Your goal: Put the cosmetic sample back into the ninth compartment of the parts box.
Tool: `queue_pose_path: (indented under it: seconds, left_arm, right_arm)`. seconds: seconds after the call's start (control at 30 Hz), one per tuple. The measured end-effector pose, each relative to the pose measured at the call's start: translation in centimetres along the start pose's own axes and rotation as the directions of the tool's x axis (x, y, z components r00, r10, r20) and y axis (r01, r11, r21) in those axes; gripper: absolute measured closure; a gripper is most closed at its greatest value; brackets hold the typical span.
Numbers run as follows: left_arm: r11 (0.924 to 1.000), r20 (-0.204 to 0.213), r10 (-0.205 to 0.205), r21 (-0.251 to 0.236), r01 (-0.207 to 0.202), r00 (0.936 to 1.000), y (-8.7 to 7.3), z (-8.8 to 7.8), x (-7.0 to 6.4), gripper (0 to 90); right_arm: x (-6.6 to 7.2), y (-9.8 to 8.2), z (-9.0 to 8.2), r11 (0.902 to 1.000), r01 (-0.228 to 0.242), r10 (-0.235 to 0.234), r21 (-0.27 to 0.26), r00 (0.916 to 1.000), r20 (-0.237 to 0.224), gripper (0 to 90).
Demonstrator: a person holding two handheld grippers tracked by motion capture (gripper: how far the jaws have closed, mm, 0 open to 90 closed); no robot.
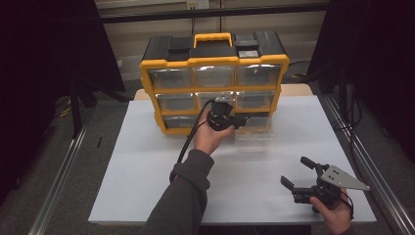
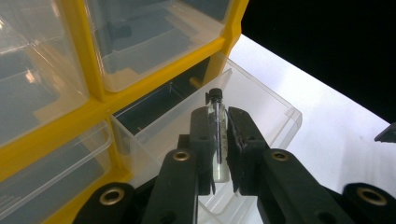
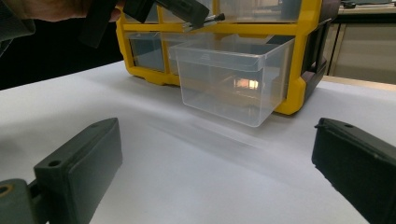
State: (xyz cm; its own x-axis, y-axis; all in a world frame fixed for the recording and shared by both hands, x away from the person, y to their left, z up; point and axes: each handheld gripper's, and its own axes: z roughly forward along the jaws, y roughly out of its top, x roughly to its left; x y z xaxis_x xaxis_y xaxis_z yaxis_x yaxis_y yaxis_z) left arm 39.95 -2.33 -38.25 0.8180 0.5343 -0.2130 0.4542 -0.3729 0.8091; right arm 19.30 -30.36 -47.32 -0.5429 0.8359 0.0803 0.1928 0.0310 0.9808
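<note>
My left gripper (image 2: pixel 217 119) is shut on a small glass vial (image 2: pixel 218 140) with a black cap, held upright between the jaws. It hovers over a clear plastic drawer (image 2: pixel 266 100) pulled out of the bottom row of a yellow and black organizer (image 2: pixel 95 109). In the high view the left gripper (image 1: pixel 238 121) sits in front of the organizer (image 1: pixel 214 62), above the drawer (image 1: pixel 254 134). The right gripper view shows the drawer (image 3: pixel 233 74) with the vial (image 3: pixel 206 22) above its rim. My right gripper (image 1: pixel 297 171) rests open near the table's front right; its jaws (image 3: pixel 215 144) hold nothing.
The organizer stands at the back of a white table top (image 1: pixel 147 161) and has several clear drawers, the others pushed in. Metal rails (image 1: pixel 63 166) run along both sides of the table. Dark curtains flank the scene.
</note>
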Motion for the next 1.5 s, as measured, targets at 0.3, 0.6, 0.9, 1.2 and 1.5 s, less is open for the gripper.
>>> queue_pose_path:
  seconds: [0.3,0.6,0.9,1.2,1.5]
  left_arm:
    - [1.0,-0.003,0.005,-0.002,-0.005,1.0,0.0,0.2,-0.1,81.1]
    - [1.0,0.012,0.004,0.003,-0.004,0.9999,-0.1,0.7,-0.1,81.1]
    - [0.9998,0.002,0.01,0.019,-0.01,1.0,-0.3,1.1,-0.3,81.1]
    - [0.9997,0.011,0.015,0.019,-0.015,0.9998,-0.5,1.6,-0.3,81.1]
    - [0.9993,0.004,0.026,0.027,-0.026,0.9996,-0.5,1.7,-0.3,81.1]
  right_arm:
    - [0.0,0.0,0.0,1.0,0.002,-0.002,0.001,1.0,-0.001,1.3]
    - [0.0,0.0,0.0,1.0,-0.003,0.003,0.003,1.0,-0.002,1.3]
    - [0.0,0.0,0.0,1.0,-0.003,0.003,0.003,1.0,-0.003,1.3]
    - [0.0,0.0,0.0,1.0,-0.001,0.001,0.002,1.0,-0.004,1.3]
    - [0.0,0.0,0.0,1.0,-0.001,0.001,0.001,1.0,-0.005,1.3]
